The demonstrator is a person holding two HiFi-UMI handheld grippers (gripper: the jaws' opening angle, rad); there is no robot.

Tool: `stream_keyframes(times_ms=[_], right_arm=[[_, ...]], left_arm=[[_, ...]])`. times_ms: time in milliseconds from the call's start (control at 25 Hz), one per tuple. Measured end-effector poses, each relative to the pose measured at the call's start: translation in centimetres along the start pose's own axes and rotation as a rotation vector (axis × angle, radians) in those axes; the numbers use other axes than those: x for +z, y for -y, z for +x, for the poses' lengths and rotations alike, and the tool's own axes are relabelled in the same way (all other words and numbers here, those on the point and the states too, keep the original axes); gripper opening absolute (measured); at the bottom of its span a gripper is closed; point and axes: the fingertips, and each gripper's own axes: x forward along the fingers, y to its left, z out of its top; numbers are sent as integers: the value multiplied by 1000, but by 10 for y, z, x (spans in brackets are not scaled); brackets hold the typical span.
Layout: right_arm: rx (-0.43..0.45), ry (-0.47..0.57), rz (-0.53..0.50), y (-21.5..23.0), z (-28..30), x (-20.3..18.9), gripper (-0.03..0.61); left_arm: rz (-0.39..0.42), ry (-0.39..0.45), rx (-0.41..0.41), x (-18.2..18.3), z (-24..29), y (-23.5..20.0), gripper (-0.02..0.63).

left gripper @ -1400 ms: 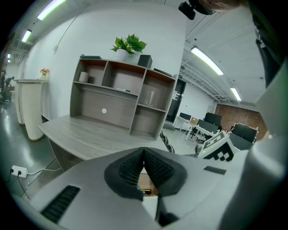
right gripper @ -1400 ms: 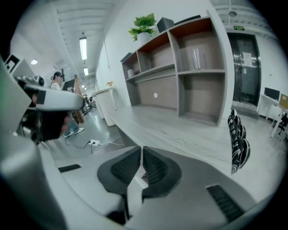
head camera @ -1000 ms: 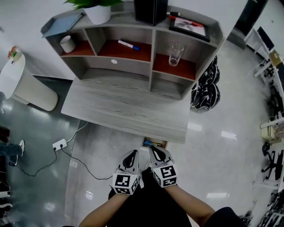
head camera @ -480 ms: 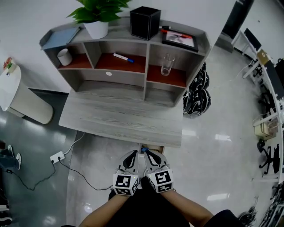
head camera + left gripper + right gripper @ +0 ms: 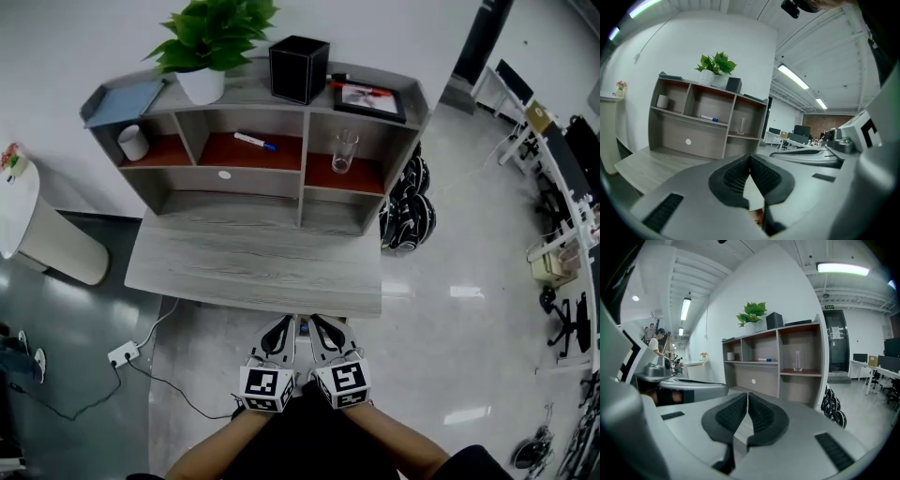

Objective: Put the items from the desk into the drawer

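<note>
Left claw (image 5: 281, 325): we log its jaws pressed together at the tips, with nothing between them. It sits low in the head view, just short of the front edge of the desk (image 5: 253, 267).

Right claw (image 5: 321, 325): its jaws are likewise closed and empty. It lies just beside the left claw, and the two marker cubes nearly touch.

Drawer (image 5: 302, 320): we see only a sliver under the desk's front edge, right ahead of the claws. We cannot tell whether it is open.

Shelf unit (image 5: 302, 202): it stands along the back of the desk, against the wall.

On its top, from left to right, we count:
- a folder (image 5: 122, 100), lying flat
- a plant (image 5: 211, 33) in a white pot
- a black box (image 5: 298, 67)
- a frame (image 5: 368, 100), lying flat, with a red pen (image 5: 361, 87) along its far edge

In its upper compartments we count:
- left: a white cup (image 5: 134, 142), upright
- middle: a marker (image 5: 255, 142), lying flat
- right: a glass (image 5: 344, 152), upright

On the floor we note:
- helmets (image 5: 408, 211), black, stacked just right of the desk
- a power strip (image 5: 123, 354) with its cable, left of the claws
- a white bin (image 5: 52, 239) beside the desk's left end
</note>
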Motion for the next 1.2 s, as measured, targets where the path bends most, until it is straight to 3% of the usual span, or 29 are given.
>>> stream_keyframes(times_ms=[560, 1200], right_arm=[[-89, 63, -27, -13, 9, 25, 19], [-107, 74, -58, -36, 29, 36, 18]], left_arm=[[30, 24, -70, 15, -7, -22, 12], [14, 52, -74, 23, -17, -59, 12]])
